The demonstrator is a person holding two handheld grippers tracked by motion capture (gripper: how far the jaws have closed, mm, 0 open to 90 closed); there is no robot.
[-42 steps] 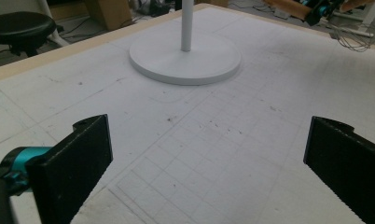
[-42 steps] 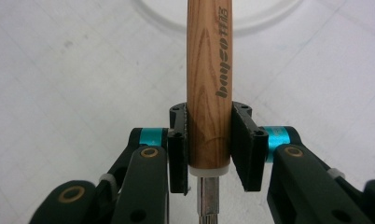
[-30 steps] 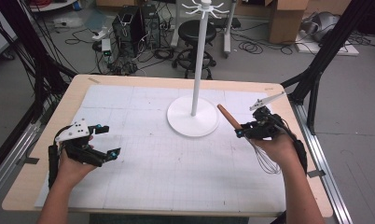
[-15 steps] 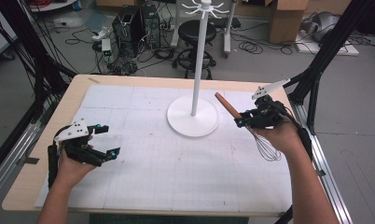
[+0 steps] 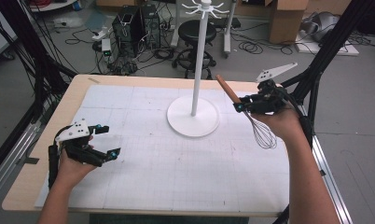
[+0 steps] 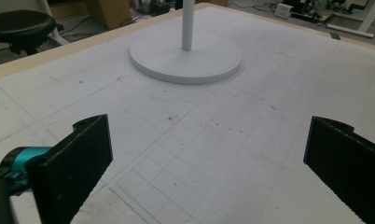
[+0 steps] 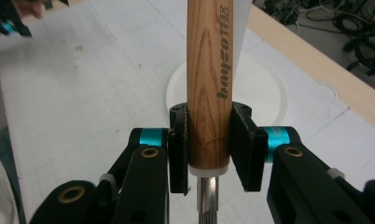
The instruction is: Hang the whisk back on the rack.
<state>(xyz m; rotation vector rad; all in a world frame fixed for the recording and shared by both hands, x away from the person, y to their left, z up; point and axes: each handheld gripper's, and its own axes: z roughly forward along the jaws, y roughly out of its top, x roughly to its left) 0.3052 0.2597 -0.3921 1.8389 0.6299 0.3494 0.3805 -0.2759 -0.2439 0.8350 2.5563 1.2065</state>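
Note:
A whisk with a brown wooden handle and wire loops hangs above the table's right side, handle pointing up and left. My right gripper is shut on that handle, both black pads pressed against the wood. A white hook stand rises behind it, pole on a round base, hooks at the top. My left gripper sits low over the mat at the left, jaws wide open with nothing between them; its view looks toward the stand base.
A white gridded mat covers the wooden table. Beyond the far edge stand a black stool, computer cases and cables on the floor. Black frame struts rise at both sides.
My right gripper has lifted the whisk higher and carried it slightly toward the back, so the wire loops now hang above the mat. The left gripper has stayed still.

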